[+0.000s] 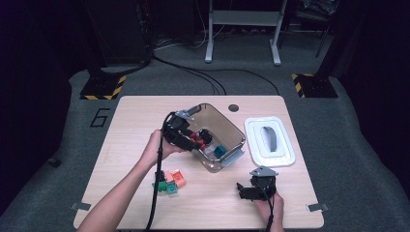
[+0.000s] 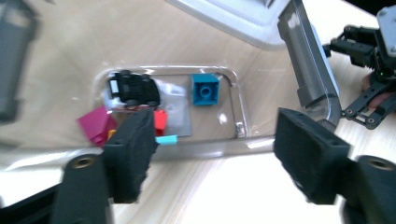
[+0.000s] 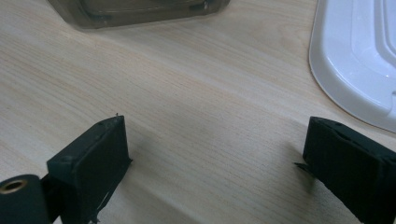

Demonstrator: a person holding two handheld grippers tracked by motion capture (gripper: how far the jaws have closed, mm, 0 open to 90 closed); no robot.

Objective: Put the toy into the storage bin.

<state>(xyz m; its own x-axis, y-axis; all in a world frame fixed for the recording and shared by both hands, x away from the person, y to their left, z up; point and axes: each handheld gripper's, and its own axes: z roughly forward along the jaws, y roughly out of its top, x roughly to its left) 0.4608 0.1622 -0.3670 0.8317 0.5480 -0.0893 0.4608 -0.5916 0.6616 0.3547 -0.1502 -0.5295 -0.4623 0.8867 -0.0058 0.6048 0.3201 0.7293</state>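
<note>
Toy blocks (image 1: 170, 181), light, stiff and slick-sided, lie on the table (image 1: 145, 121) just left of the clear bin (image 1: 227, 126), best pinched across flat faces, while left gripper (image 2: 215, 149) and right gripper (image 3: 215, 154) gape wide, holding nothing.

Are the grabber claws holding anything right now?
No. The left gripper hangs open over the clear bin, and the right gripper is open above the bare table.

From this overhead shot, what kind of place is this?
Likely a lab recording bay, not a home: a light wooden table on grey carpet, yellow-black striped stand bases, floor cables, and a taped number 6.
</note>
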